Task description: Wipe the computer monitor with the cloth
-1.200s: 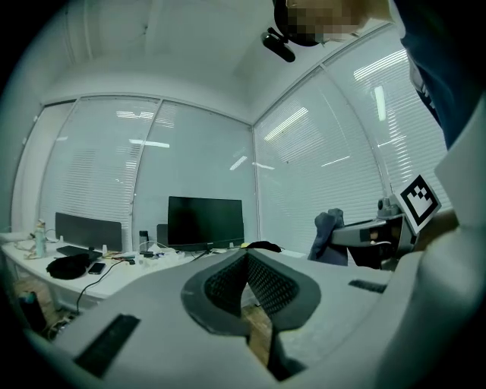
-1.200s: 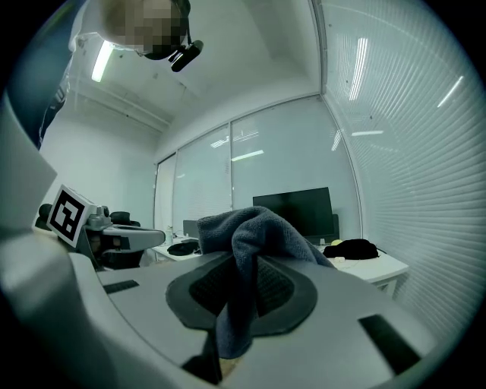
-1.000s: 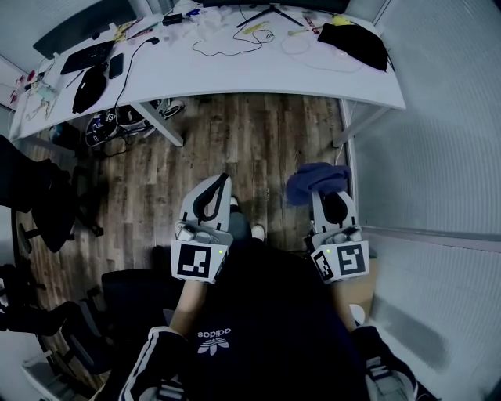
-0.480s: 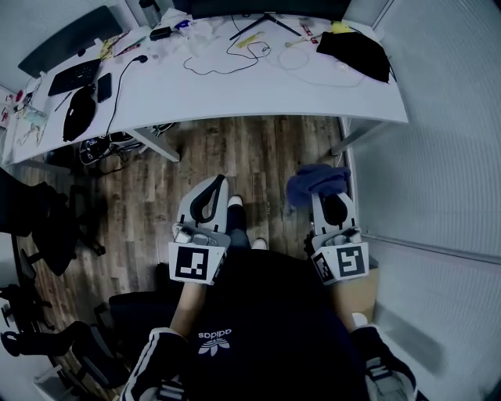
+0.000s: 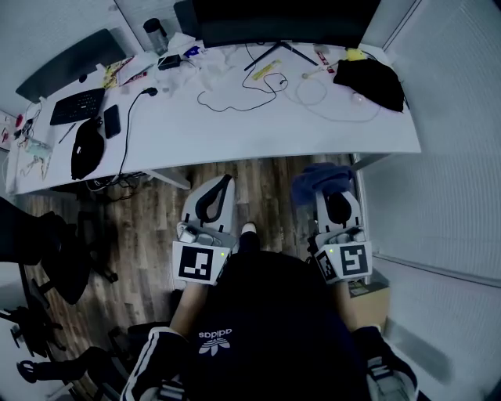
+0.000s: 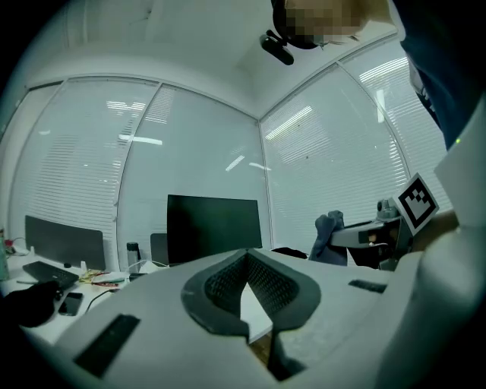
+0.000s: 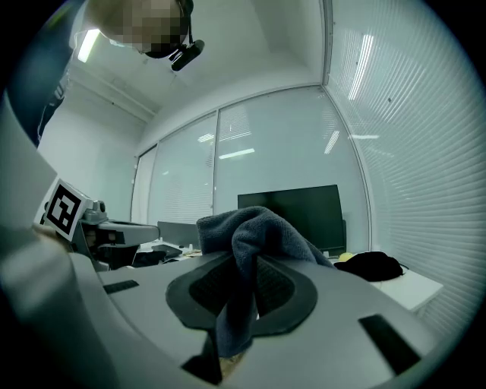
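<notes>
Clamping the blue cloth point(image 5: 319, 178) in my right gripper point(image 5: 335, 197), I hold my left gripper point(image 5: 224, 185) with jaws together, empty; the monitor point(image 5: 282, 19) stands on the desk point(image 5: 258, 129) near a dark tumbler point(image 5: 154, 35).

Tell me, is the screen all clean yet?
Not yet. Done: the cloth is clamped in the right gripper. Now: it is held out near the desk edge. Left: the monitor at the desk's back is untouched, so all the wiping.

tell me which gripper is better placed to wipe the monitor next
Right. The right gripper is shut on the cloth, with the monitor ahead across the desk; the left gripper is shut and holds nothing.
</notes>
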A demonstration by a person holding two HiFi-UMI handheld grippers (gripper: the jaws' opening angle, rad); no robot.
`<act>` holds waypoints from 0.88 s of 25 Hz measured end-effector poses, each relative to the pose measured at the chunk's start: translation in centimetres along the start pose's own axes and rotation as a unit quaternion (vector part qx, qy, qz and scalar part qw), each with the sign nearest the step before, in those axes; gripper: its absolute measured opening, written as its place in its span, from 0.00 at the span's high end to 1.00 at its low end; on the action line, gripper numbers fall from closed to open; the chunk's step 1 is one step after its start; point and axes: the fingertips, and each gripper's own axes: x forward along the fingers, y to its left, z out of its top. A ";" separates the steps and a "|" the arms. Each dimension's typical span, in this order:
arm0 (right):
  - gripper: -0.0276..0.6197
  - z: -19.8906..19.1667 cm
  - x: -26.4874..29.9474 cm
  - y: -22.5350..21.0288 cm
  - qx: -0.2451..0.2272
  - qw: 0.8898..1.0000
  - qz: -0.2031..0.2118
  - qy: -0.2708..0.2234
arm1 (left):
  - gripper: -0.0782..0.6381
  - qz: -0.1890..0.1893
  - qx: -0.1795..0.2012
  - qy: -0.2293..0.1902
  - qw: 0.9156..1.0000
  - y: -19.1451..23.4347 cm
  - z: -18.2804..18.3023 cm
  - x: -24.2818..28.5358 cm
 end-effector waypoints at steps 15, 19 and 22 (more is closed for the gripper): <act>0.88 -1.7 7.4 -1.3 0.001 0.999 -0.012 0.037 | 0.88 0.016 -0.039 0.025 0.999 6.4 -2.8 4.7; 0.88 -2.1 9.9 -3.3 0.006 0.999 -0.006 0.040 | 0.88 0.024 -0.043 0.031 0.998 7.2 -3.4 7.2; 0.88 -1.9 12.8 -5.3 0.007 0.999 0.009 0.035 | 0.88 0.032 -0.037 0.039 0.998 7.9 -4.0 10.1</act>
